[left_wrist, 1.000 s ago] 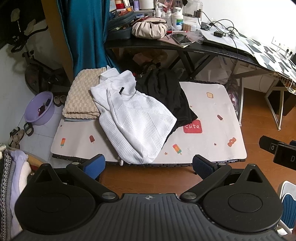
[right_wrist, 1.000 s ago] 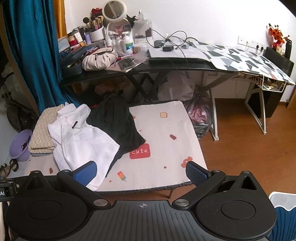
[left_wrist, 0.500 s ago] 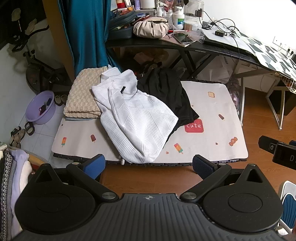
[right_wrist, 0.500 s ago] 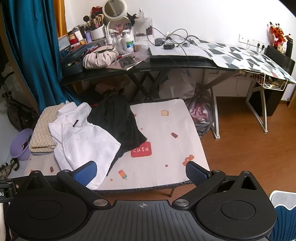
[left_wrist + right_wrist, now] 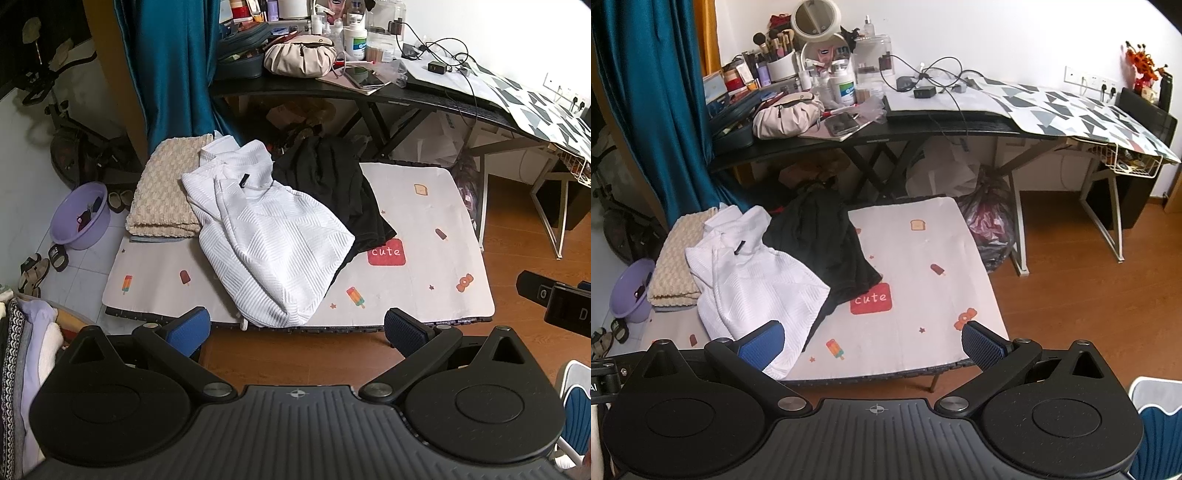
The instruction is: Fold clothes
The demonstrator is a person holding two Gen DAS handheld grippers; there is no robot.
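Note:
A crumpled white textured shirt [image 5: 273,243] [image 5: 753,291] lies on the low table's patterned mat [image 5: 424,229] [image 5: 916,266], its hem hanging over the near edge. A black garment [image 5: 332,184] [image 5: 827,240] lies partly under it, toward the back. A folded beige knit [image 5: 166,188] [image 5: 677,266] rests at the mat's left end. My left gripper [image 5: 297,330] hovers open in front of the table's near edge, above the floor. My right gripper [image 5: 873,343] is open too, over the mat's near edge, nothing between its fingers.
A cluttered black desk [image 5: 923,125] stands behind the table, with a teal curtain [image 5: 173,70] to its left. A purple basin [image 5: 79,218] and sandals sit on the floor at left. A stack of clothes [image 5: 26,354] lies at my near left. Wooden floor [image 5: 1089,280] extends to the right.
Both grippers have drifted slightly toward the table and tilted down a little. Both stay open, and the clothes have not moved.

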